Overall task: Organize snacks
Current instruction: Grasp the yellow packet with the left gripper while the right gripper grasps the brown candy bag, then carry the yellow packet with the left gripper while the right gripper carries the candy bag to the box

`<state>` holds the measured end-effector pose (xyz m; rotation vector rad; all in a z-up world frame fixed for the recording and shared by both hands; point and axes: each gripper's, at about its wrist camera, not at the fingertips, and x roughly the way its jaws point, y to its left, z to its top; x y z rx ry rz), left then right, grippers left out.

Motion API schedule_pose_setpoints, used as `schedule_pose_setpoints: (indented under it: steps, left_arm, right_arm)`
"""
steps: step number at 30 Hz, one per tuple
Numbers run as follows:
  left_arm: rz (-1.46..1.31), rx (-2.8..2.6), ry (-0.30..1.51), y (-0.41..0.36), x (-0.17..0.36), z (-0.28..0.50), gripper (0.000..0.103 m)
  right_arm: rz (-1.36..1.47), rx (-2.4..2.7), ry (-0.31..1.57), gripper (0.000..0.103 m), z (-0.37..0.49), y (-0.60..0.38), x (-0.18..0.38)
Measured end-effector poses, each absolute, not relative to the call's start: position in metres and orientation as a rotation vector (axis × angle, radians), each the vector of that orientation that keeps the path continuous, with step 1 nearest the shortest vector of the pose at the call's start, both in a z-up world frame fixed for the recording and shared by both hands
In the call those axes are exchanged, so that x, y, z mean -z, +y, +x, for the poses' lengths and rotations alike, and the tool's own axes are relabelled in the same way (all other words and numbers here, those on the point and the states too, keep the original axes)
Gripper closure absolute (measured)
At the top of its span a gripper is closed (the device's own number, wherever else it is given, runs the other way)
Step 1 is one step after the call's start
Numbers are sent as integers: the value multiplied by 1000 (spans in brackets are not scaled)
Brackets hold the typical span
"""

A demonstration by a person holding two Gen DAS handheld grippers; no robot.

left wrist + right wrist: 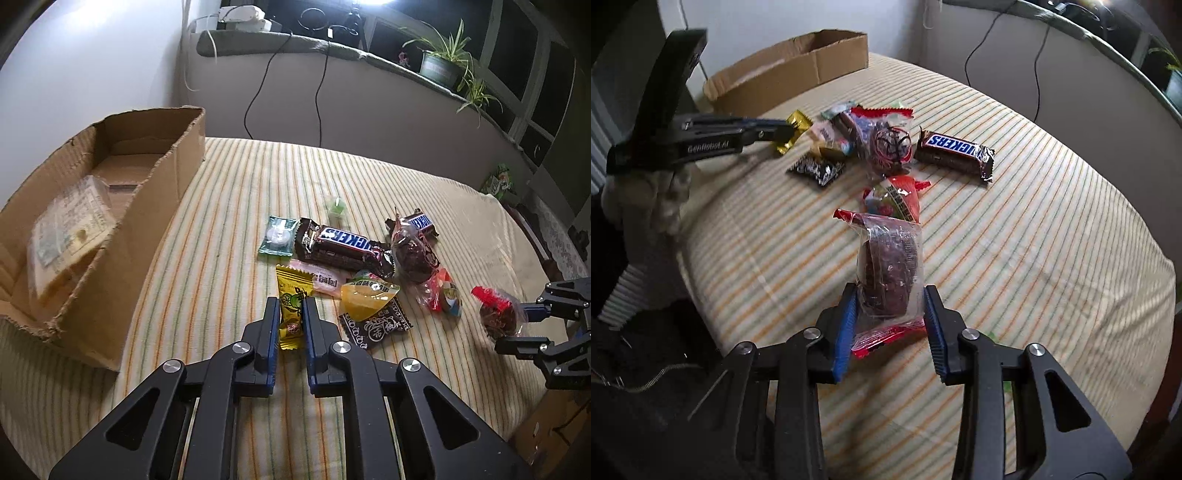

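Observation:
My left gripper [291, 308] is shut on a yellow candy packet [290, 295] at the near edge of the snack pile; both also show in the right wrist view, the gripper [783, 134] and the packet [792, 133]. My right gripper [890, 295] is shut on a clear, red-ended packet holding a brown cake [890, 269], also in the left wrist view [496, 314]. The pile holds a Snickers bar [343, 245], a second Snickers bar [955, 153], a black patterned packet [376, 321] and other wrapped sweets.
An open cardboard box [162, 184] with packets inside stands at the left on the striped cloth [240, 206], and shows far left in the right wrist view [798, 70]. Behind are a ledge with cables and potted plants [443, 62].

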<state>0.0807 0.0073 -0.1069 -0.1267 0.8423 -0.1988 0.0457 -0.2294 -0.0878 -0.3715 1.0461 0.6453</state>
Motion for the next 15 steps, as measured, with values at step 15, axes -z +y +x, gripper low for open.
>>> schedule_pose_setpoints:
  steps: [15]
  left_arm:
    - [-169,168,717,44,62,70,92]
  right_arm:
    - [-253,-683,878,67,71,-180,29]
